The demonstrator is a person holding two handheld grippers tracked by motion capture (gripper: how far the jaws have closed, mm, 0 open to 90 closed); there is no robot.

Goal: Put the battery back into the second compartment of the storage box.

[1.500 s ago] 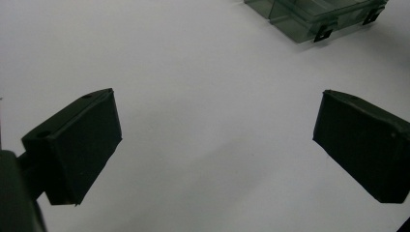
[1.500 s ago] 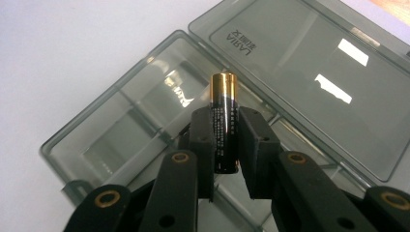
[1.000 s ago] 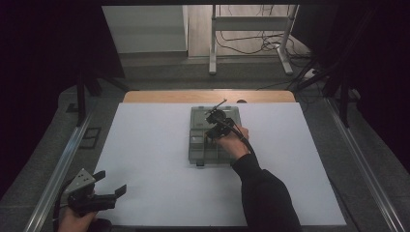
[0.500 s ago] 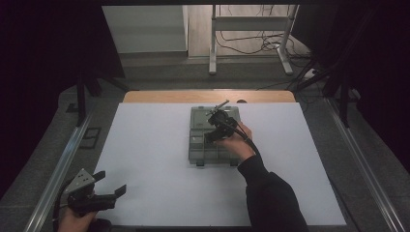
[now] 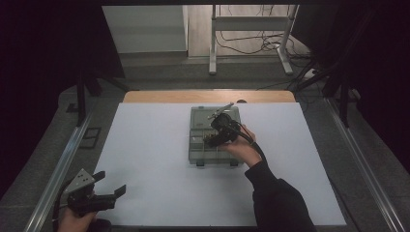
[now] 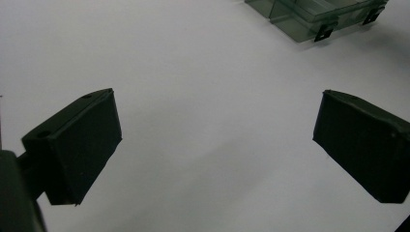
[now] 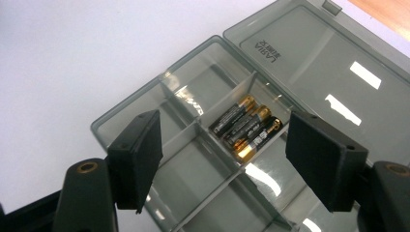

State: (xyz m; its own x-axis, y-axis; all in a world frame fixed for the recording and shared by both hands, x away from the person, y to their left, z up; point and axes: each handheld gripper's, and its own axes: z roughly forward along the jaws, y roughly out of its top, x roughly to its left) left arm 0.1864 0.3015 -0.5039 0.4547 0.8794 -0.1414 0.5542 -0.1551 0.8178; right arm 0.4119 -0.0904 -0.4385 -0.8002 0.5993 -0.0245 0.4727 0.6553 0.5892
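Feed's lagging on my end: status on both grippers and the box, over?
Right gripper open above the organizer box, jaws have just been opening, nothing between them. Three batteries lie in one compartment, lid open. Left gripper open, idle at table's near corner. Nothing in the way.

The table [image 5: 154, 159] wore a plain white top, with a strip of pale wood [image 5: 208, 96] showing along its far edge. On it sat a smoky grey, see-through box [image 7: 203, 87], its open lid [image 7: 314, 63] the same tinted grey and marked with small dark lettering. Inside one compartment lay three batteries [image 7: 246, 126], black with gold ends and fine pale print. The right gripper [image 7: 222, 159] had matte black jaws and a brass-coloured screw at each base. The left gripper [image 5: 99, 191] was black too, topped by a light grey plate. The person's sleeve [image 5: 280, 203] was black.
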